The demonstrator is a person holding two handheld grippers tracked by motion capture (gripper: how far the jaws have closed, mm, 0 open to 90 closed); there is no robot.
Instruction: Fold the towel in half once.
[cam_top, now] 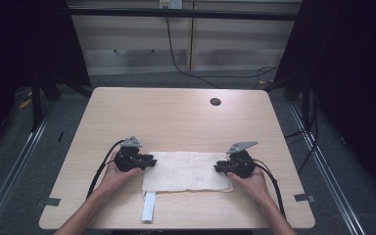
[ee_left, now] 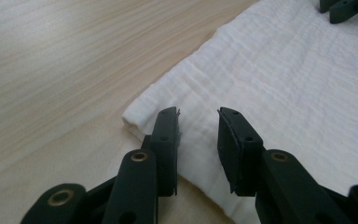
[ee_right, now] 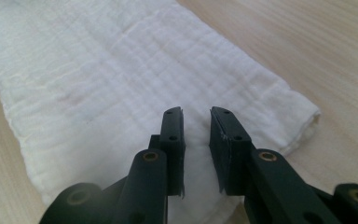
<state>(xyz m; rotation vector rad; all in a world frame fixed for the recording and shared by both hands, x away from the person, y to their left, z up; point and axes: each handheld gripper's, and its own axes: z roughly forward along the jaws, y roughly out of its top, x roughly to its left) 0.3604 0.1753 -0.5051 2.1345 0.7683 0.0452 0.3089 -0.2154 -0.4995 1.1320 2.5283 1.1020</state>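
1. Presently, a folded white cloth [cam_top: 186,171] lies flat on the near half of the wooden table [cam_top: 176,117], long side across.
2. Left gripper [cam_top: 149,160] sits at the cloth's left end; in the left gripper view its jaws stand narrowly apart over the cloth edge, gripping nothing.
3. Right gripper [cam_top: 219,168] sits at the right end, jaws likewise narrowly parted above the fabric.
4. A white strip [cam_top: 149,206] lies just below the cloth; whether it is attached is unclear.
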